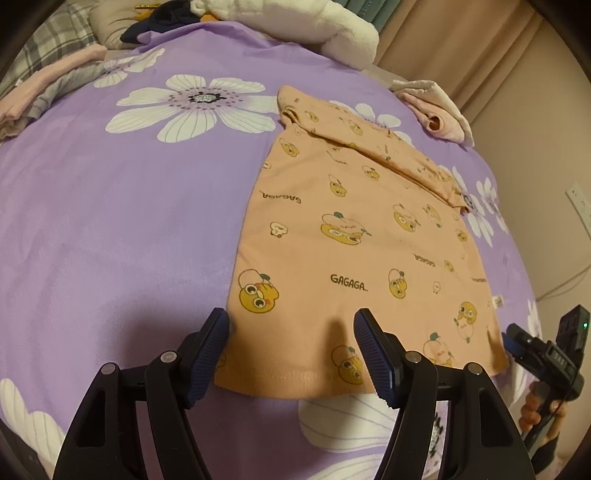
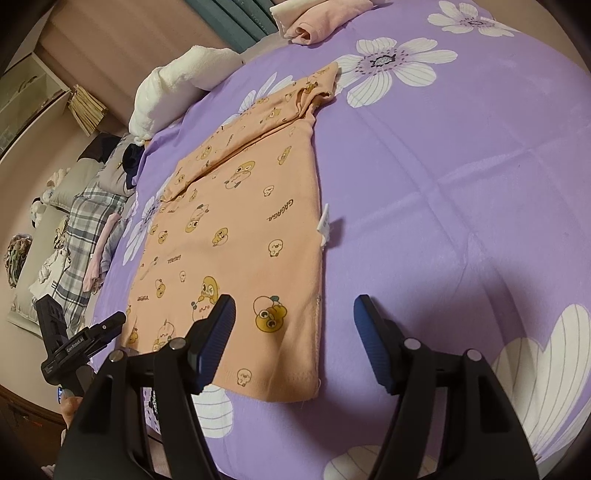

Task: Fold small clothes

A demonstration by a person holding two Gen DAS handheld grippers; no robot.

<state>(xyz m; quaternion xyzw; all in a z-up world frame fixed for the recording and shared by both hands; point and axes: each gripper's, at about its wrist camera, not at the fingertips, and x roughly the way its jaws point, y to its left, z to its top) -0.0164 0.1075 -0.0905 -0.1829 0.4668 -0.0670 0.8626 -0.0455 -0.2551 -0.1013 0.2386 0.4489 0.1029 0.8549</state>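
both claws poised at the hem, ready for the lengthwise fold

near: left claw hangs over the hem of the peach shirt, jaws spread, nothing pinched; it straddles the shirt's near left corner, one pad off the cloth, the other over it. right claw likewise released, jaws wide, straddling the near right corner of the hem; its left pad sits over the cloth, its right pad over bare bedspread. a hand shows at the picture edge under each handle.

mid: the shirt lies flat, print up, on the purple flowered bedspread, hem toward the near edge of the bed. a white care tag sticks out of the right side seam.

far: sleeves already turned in across the chest, making a band near the collar end. folded pink garment beyond, toward the far right of the bed; white plush blanket at the far edge.

judgement: next is pinching both hem corners. lower each claw so one pad slips under the edge, catch both layers, clench evenly, then lift together and carry the hem toward the collar. risk: grabbing bedspread with the cloth, or a one-layer pinch that skews the fold.
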